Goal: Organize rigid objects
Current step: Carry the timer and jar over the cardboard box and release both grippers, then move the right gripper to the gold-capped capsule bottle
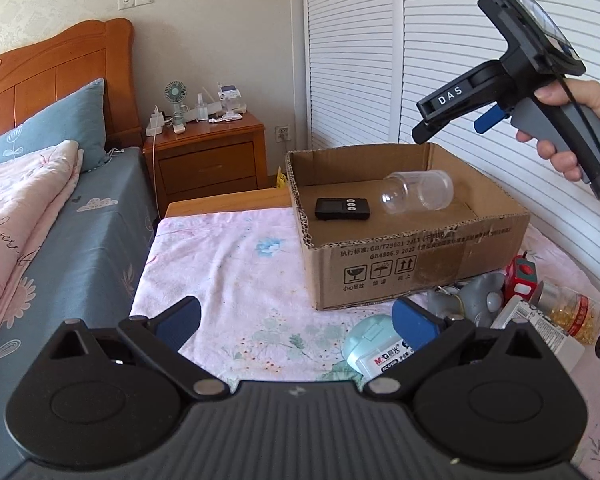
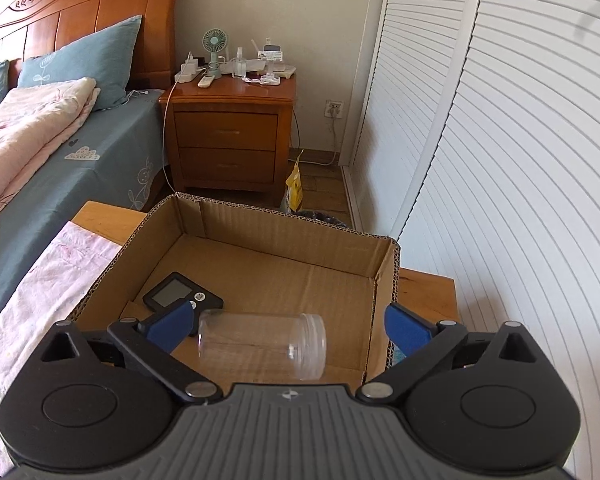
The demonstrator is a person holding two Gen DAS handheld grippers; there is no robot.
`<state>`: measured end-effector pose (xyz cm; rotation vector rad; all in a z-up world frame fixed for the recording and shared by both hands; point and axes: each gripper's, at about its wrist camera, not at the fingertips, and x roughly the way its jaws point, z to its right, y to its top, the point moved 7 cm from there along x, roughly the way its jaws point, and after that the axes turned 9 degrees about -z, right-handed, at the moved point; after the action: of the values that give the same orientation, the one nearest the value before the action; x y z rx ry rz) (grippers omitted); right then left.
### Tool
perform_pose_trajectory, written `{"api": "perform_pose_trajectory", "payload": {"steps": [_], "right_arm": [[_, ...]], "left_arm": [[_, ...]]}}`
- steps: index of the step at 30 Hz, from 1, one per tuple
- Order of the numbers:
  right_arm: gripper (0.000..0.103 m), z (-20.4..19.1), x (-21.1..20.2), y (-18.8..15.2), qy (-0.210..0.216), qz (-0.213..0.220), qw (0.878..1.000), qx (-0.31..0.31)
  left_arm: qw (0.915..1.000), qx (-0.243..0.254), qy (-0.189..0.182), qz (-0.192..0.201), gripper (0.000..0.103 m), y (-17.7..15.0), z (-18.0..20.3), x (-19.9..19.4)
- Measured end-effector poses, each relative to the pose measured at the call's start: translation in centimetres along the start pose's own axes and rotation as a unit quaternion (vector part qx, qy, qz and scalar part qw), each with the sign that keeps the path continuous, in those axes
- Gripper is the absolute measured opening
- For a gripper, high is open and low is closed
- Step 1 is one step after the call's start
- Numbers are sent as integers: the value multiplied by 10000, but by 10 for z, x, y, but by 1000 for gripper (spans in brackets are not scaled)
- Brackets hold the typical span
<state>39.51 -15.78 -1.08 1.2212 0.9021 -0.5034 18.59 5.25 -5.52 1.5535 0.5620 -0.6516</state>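
Note:
A cardboard box (image 1: 416, 264) (image 2: 284, 224) stands on a table with a pink floral cloth. Inside it lie a clear plastic jar (image 1: 418, 192) (image 2: 262, 346) on its side and a small black timer (image 1: 342, 209) (image 2: 182, 296). My right gripper (image 2: 292, 326) is open and empty, held above the box over the jar; it shows in the left wrist view (image 1: 456, 120) above the box's right side. My left gripper (image 1: 296, 322) is open and empty, low over the cloth in front of the box. Loose items lie at the right: a mint round case (image 1: 366, 340), a pill bottle (image 1: 572, 312), a red object (image 1: 520, 276).
A bed (image 1: 40, 208) with a blue pillow lies to the left. A wooden nightstand (image 2: 228, 136) with a small fan stands behind. White louvred doors (image 2: 500, 160) run along the right. A yellow bag (image 2: 294, 188) sits on the floor behind the box.

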Motion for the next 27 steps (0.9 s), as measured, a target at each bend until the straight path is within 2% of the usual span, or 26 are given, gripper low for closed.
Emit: {"api": "perform_pose_trajectory", "payload": {"steps": [4,13,22,27], "right_arm": [[103,0,-15,-16,76,-10,10000,47],[103,4,-41,-64,-195,-137,9995,219],[103,28,-34,-146,-520,-667,9889,1219],[103,34,-20,-175,-570,-917,9810,1612]], "left_arm": [[10000,33,3,7,101,-3,3,-1],[9999,29,-163,-6,101,-7,10,-8],[9990,135,-412,-130,101,-16,18,-6],[9982,262,-513,-186,101,-21,24,-5]]}}
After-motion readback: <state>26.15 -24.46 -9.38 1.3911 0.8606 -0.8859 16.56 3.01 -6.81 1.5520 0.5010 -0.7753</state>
